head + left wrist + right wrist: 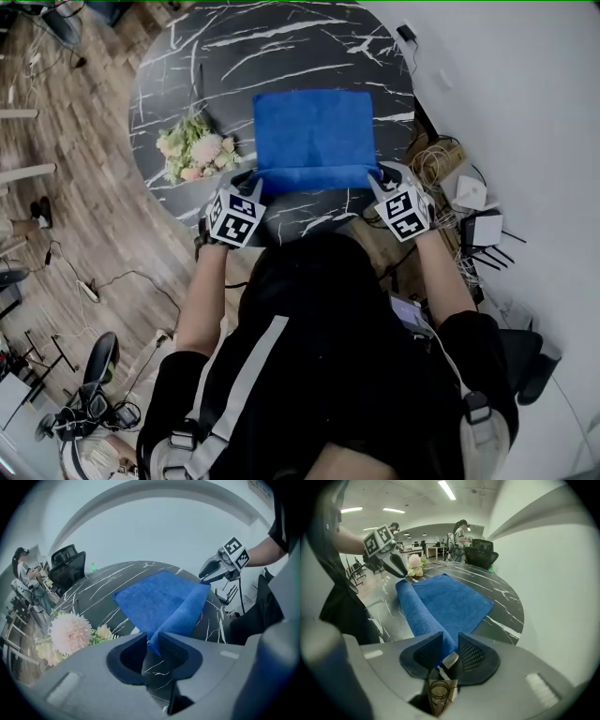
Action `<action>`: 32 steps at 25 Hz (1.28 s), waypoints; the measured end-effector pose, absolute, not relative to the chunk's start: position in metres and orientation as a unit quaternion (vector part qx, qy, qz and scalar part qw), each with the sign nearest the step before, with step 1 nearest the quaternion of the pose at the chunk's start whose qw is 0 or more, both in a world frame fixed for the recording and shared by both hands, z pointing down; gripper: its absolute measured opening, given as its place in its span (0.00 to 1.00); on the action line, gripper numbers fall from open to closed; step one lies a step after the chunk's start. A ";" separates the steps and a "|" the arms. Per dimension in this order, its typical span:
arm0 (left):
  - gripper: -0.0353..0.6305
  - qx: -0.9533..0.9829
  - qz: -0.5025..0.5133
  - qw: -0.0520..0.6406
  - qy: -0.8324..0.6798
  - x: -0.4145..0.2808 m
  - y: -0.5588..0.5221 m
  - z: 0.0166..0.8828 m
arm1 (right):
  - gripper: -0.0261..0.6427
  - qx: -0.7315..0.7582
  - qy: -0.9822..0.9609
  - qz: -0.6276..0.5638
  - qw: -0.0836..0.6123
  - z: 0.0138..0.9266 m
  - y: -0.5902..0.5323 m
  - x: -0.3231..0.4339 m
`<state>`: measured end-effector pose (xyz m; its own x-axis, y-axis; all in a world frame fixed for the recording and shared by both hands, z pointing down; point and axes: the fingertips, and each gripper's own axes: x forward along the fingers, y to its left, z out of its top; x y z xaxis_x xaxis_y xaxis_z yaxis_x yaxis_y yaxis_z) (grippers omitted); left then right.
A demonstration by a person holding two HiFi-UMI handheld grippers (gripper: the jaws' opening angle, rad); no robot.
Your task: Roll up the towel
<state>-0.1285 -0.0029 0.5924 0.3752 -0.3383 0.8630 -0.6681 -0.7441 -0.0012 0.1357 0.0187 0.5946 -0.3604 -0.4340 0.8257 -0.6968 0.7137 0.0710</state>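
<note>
A blue towel (314,131) lies flat on the dark marble table (281,47), its near edge turned over into a low roll (314,176). My left gripper (251,180) is at the roll's left end. In the left gripper view the left gripper (152,641) is shut on that end of the towel (161,602). My right gripper (382,178) is at the roll's right end. In the right gripper view the right gripper (450,644) stands a little open. The towel's end (426,616) lies between its jaws, against one pad, with a slit of table showing beside it.
A bunch of pale flowers (195,150) lies on the table just left of the towel. Cables and white boxes (469,197) sit on the floor at the right, by the white wall. A black chair (480,555) stands beyond the table's far side.
</note>
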 end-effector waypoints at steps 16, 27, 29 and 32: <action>0.27 0.828 0.476 0.132 -0.266 -0.109 0.045 0.616 | 0.23 0.309 -0.824 0.118 0.460 0.600 0.073 0.118; 0.33 0.815 0.520 0.106 -0.232 -0.102 0.039 0.630 | 0.23 0.248 -0.810 0.066 0.527 0.632 0.066 0.118; 0.32 0.815 0.521 0.106 -0.232 -0.103 0.039 0.631 | 0.20 0.244 -0.811 0.070 0.528 0.632 0.065 0.118; 0.32 0.816 0.520 0.105 -0.231 -0.101 0.038 0.632 | 0.18 0.245 -0.813 0.079 0.523 0.631 0.064 0.119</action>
